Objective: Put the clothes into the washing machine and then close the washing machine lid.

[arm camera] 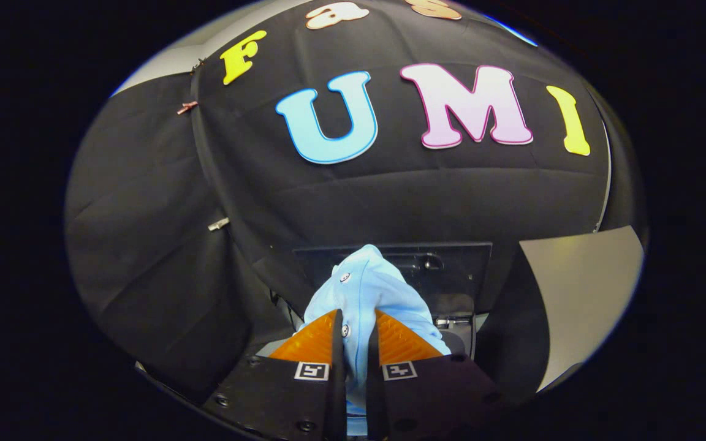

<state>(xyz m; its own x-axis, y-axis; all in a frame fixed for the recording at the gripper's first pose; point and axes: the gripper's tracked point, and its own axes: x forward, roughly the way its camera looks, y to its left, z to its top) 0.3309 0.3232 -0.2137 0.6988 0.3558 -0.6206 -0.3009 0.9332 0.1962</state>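
Note:
My gripper (355, 334) is shut on a light blue garment (368, 285) with small white buttons. The cloth is pinched between both fingers and bunches up just ahead of them, with more of it hanging down between and below the fingers. Beyond the garment stands the dark raised lid (451, 263) of the washing machine, upright against the booth wall. A hinge part (451, 320) of the machine shows to the right of the fingers. The drum opening is hidden behind the garment and the fingers.
Black booth cloth hangs behind and to the left, held by small clips (219, 224). A pale grey panel (580, 294) stands to the right of the machine.

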